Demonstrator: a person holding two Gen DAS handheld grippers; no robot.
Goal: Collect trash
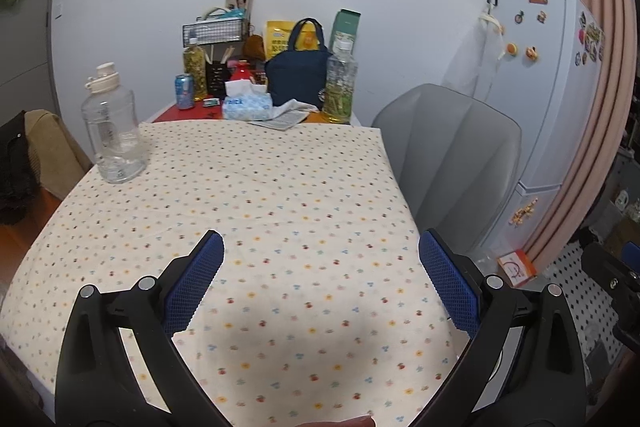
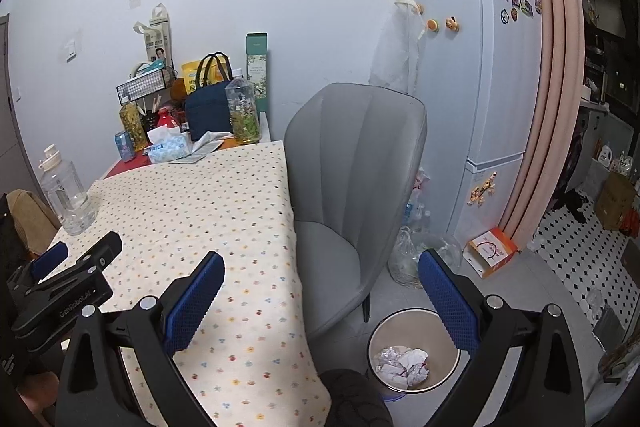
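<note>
trash [image 2: 402, 363] lies crumpled in the bin [image 2: 450, 375] at five o'clock, both tongs [image 1: 320, 267] [image 2: 322, 281] gape empty over the bare tabletop [image 1: 260, 187], so collecting looks finished; next, check for strays.

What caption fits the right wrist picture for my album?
Open right hand-held gripper above the floral tablecloth's edge, crumpled paper in the bin below.
</note>
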